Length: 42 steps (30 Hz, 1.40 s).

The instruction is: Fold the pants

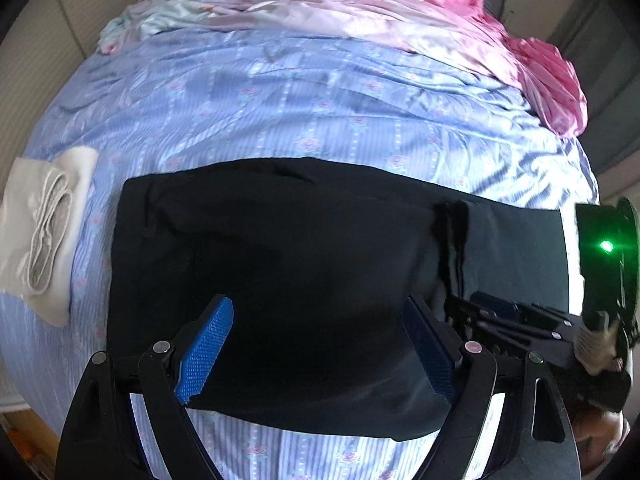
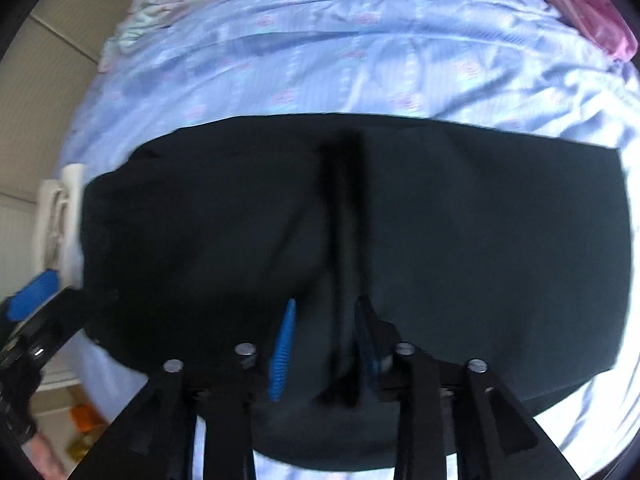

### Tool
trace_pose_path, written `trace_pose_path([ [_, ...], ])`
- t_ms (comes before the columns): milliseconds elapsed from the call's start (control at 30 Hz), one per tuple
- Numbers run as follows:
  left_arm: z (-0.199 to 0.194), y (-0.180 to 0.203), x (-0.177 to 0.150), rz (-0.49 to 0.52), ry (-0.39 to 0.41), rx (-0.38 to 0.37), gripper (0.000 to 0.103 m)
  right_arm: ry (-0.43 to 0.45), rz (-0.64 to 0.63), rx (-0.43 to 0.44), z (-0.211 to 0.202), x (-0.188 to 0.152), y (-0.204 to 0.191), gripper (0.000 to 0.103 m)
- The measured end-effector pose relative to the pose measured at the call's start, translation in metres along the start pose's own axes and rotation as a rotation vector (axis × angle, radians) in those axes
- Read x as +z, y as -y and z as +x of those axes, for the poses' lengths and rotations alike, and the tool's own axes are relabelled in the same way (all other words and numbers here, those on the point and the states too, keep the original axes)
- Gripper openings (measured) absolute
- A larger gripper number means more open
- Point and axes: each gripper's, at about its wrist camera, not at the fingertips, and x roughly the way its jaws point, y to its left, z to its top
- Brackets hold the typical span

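Observation:
Black pants (image 1: 280, 248) lie flat across a blue flowered bed sheet (image 1: 280, 104), folded into a wide band. My left gripper (image 1: 320, 344) is open, its blue pads (image 1: 206, 350) spread wide just above the near part of the pants, holding nothing. My right gripper (image 2: 326, 344) has its jaws close together around a raised fold (image 2: 344, 220) of the pants near the middle, and it also shows in the left wrist view (image 1: 500, 316) at the right. The pants fill the right wrist view (image 2: 480, 240).
A folded white garment (image 1: 44, 232) lies on the sheet left of the pants. Pink and pale bedding (image 1: 400, 4) is bunched along the far side. The bed's left edge meets a tiled floor (image 2: 60, 40).

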Motion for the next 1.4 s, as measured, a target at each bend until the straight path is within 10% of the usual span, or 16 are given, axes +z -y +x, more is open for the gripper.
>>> trace_pose_path([
  [367, -0.021, -0.092, -0.035, -0.144, 0.040, -0.014, 0.087, 0.075, -0.093, 0.065, -0.040, -0.021, -0.083, 0.057],
  [767, -0.020, -0.188, -0.090, -0.301, 0.041, -0.018, 0.092, 0.145, -0.353, -0.087, -0.046, -0.028, -0.172, 0.070],
  [1400, 0.073, -0.252, -0.137, -0.826, 0.008, -0.435, 0.092, 0.020, -0.378, -0.085, 0.008, -0.028, -0.211, 0.070],
])
